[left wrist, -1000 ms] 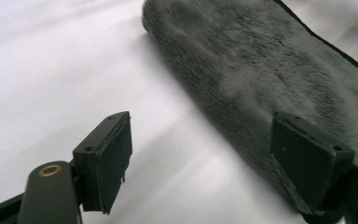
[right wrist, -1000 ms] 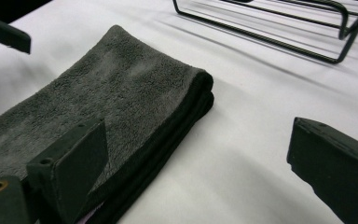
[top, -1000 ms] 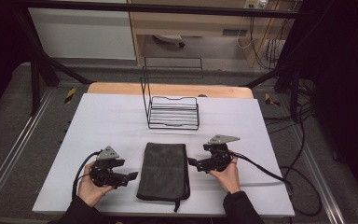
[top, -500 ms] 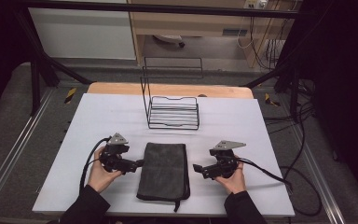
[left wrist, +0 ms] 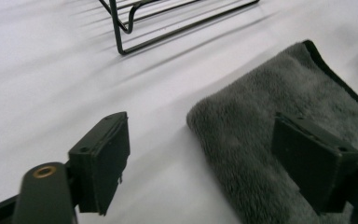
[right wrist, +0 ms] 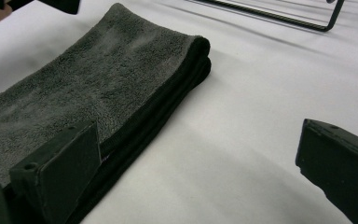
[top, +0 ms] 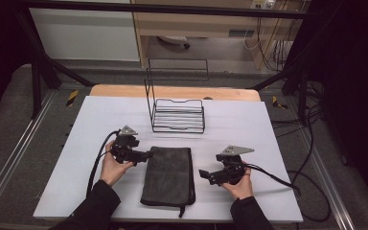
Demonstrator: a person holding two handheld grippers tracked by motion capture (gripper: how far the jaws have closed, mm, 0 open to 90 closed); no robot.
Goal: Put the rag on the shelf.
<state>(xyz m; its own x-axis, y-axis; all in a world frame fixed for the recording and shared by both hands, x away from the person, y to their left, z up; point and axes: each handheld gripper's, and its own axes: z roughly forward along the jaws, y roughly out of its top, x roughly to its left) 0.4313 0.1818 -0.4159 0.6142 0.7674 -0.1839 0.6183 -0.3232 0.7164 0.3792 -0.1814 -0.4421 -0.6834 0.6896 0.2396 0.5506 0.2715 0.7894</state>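
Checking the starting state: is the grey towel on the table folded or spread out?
Folded. The grey towel shows stacked layers along its rounded edge in the right gripper view, and lies as a narrow rectangle on the table in the high view.

A white tabletop [top: 278, 124] with a wooden far edge [top: 172, 91] stands on grey floor [top: 14, 120] between black frame bars [top: 43, 67], with a pale wood cabinet [top: 196, 24], a white panel [top: 84, 33] and cables [top: 311, 143] behind.

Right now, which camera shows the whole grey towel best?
The high view: the folded towel lies whole between both hands. The left gripper view shows one corner; the right gripper view shows its stacked folded edge.
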